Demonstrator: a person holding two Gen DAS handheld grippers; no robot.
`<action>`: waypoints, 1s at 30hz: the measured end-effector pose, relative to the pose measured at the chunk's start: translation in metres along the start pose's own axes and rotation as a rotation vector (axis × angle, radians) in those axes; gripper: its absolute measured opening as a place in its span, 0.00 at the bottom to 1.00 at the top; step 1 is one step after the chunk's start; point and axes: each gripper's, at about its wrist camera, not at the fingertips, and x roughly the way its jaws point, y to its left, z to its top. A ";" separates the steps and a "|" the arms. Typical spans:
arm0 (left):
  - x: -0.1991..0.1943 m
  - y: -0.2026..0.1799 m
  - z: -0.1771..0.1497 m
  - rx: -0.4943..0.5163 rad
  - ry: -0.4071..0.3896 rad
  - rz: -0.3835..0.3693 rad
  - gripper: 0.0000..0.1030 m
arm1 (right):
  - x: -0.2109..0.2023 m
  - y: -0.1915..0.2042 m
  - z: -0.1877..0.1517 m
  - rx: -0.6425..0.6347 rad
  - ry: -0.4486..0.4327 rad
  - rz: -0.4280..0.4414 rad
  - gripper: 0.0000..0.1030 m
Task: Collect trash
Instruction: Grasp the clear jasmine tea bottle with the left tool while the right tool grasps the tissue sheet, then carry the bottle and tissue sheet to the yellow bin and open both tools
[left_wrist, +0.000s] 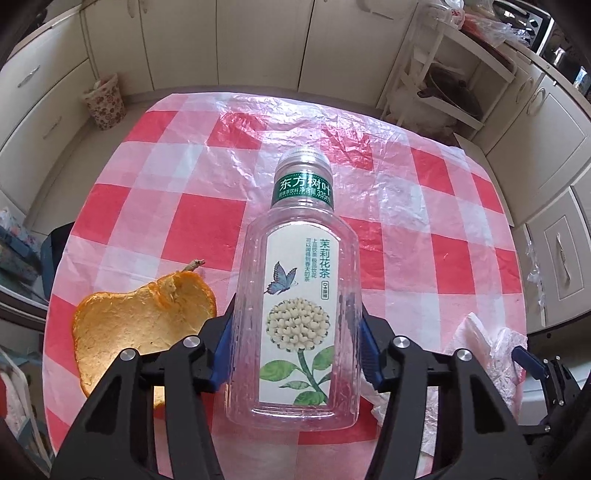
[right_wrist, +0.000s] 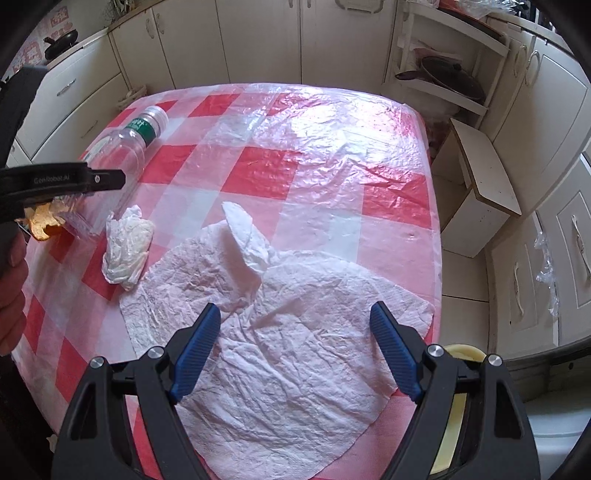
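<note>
My left gripper (left_wrist: 297, 332) is shut on an empty clear plastic tea bottle (left_wrist: 301, 295) with a silver cap and flower label, lying on the red-and-white checked table. The bottle also shows in the right wrist view (right_wrist: 122, 147), with the left gripper (right_wrist: 66, 181) around it. An orange peel (left_wrist: 140, 325) lies just left of the bottle; it shows in the right wrist view (right_wrist: 42, 223) too. My right gripper (right_wrist: 295, 332) is open above a large flat crumpled white tissue (right_wrist: 280, 332). A small crumpled tissue ball (right_wrist: 127, 243) lies left of it.
The checked plastic tablecloth (right_wrist: 314, 147) covers the table. A floral waste bin (left_wrist: 105, 101) stands on the floor beyond the far left corner. A white stool (right_wrist: 484, 184) stands right of the table. Cabinets surround the room. A yellow object (right_wrist: 460, 369) sits below the right table edge.
</note>
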 end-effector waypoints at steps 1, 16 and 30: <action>-0.004 0.000 0.001 0.002 -0.006 -0.011 0.50 | 0.000 0.002 0.000 -0.013 -0.007 -0.002 0.76; -0.075 0.027 -0.001 -0.036 -0.167 -0.255 0.50 | -0.037 0.000 0.005 0.057 -0.070 0.214 0.04; -0.119 0.008 -0.042 0.056 -0.309 -0.320 0.50 | -0.088 -0.041 0.004 0.347 -0.224 0.436 0.04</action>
